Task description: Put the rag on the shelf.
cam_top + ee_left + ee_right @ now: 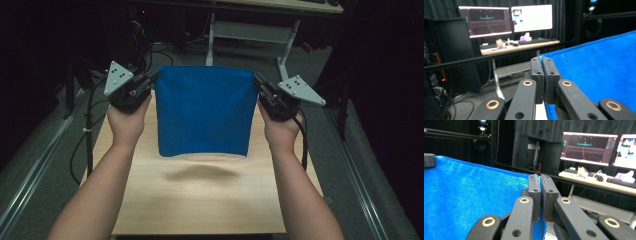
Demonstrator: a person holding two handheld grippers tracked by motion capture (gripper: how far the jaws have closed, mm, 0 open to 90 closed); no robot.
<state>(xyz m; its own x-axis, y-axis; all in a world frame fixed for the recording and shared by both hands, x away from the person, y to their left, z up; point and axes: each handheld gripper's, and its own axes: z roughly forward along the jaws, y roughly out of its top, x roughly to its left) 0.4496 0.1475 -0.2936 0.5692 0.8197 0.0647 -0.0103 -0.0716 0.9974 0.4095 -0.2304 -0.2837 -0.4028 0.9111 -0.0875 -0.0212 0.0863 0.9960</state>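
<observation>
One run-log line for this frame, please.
left tool: shut on blue cloth corner | right tool: shut on other corner | cloth: held taut, lifted off wooden table

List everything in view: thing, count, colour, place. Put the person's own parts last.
Cloth: one, blue, held up above the table by its two top corners, hanging flat.
Table: one, light wood, under the cloth.
Monitors: two, lit, on a desk beyond the table.
Desk: one, light top, with small items too blurred to name.
Left gripper: one, black, jaws shut on the cloth's left top corner.
Right gripper: one, black, jaws shut on the right top corner.
Forearms: two, entering from the bottom edge.
</observation>
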